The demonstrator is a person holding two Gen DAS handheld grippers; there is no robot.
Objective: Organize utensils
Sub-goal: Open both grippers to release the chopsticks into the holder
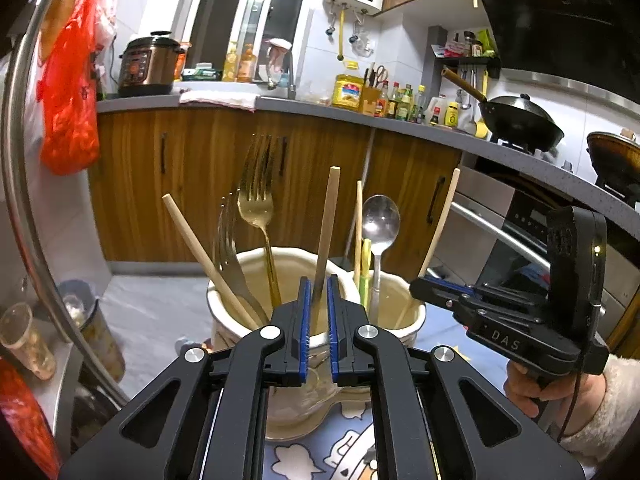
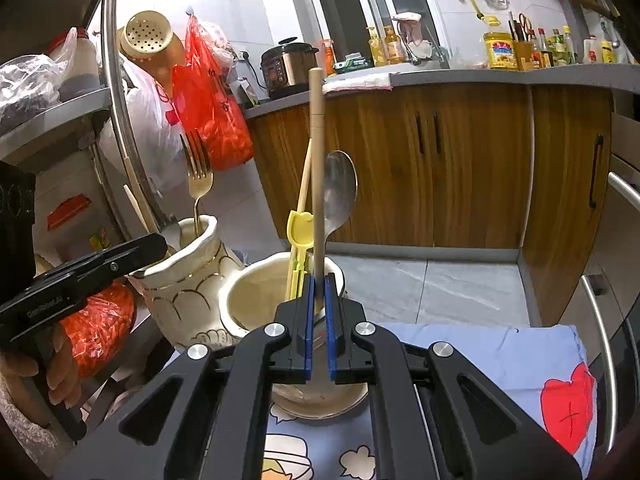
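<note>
left tool nearly closed around chopstick in fork pot, grip unclear | right tool clamps chopstick over spoon pot | sorting partly done, chopsticks unsettled

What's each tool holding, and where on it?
Left tool: wooden chopstick, pinched low on its shaft. Right tool: second chopstick, also pinched low on its shaft.

Two glazed ceramic holders are gleaming cream and glossy; the spoon is shining as polished metal, the fork as brassy gold, while wooden chopsticks are looking matt.
</note>
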